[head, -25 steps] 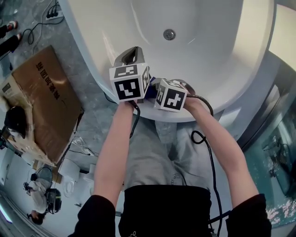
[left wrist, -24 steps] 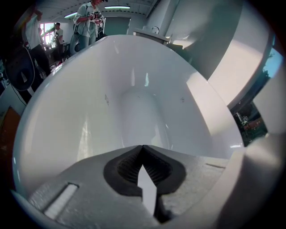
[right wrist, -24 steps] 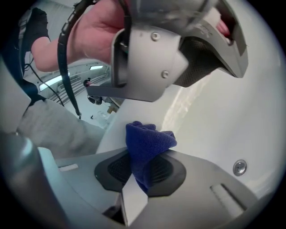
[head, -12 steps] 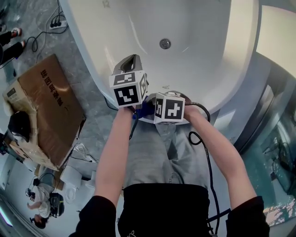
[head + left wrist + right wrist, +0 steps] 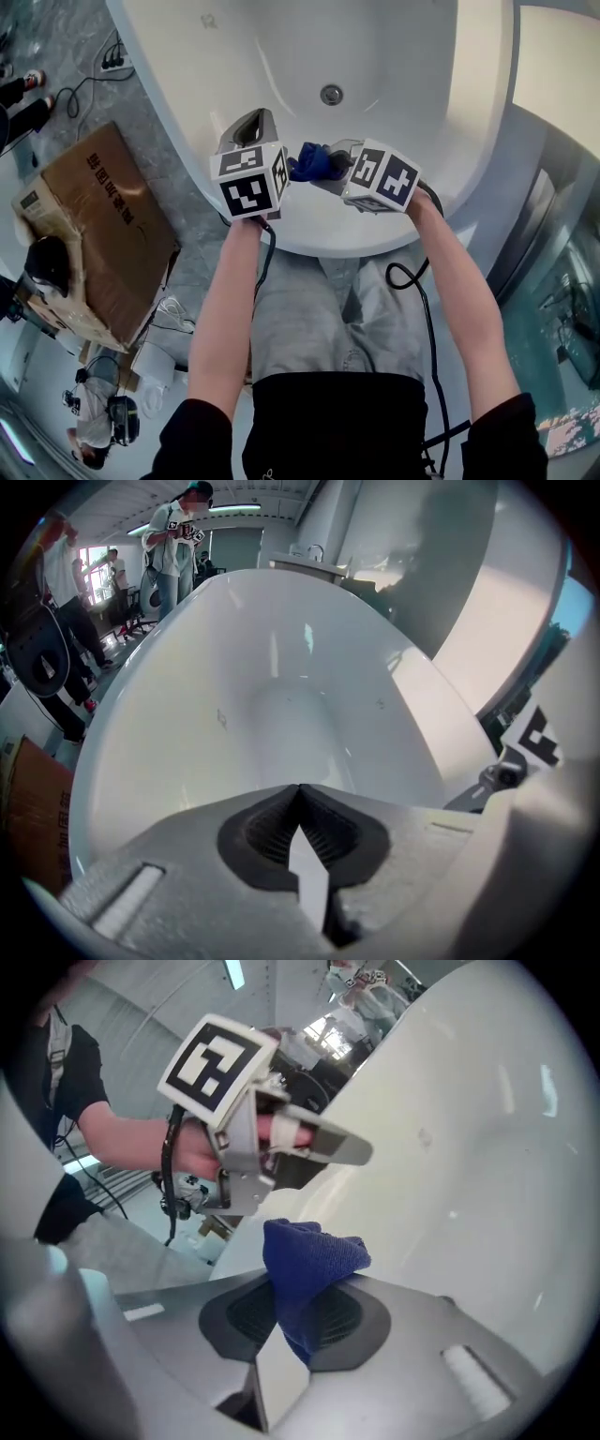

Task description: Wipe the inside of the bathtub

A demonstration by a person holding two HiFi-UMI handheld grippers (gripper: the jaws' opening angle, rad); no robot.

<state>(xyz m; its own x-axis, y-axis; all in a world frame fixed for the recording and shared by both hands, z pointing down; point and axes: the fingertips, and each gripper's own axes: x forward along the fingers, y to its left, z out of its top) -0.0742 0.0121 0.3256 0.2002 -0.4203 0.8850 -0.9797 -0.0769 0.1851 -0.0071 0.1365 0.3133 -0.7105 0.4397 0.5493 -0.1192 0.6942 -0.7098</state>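
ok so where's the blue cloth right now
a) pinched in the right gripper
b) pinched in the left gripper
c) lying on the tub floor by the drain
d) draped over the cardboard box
a: the right gripper view shows the blue cloth clamped between the jaws of the right gripper, while the left gripper has its jaws together on nothing.
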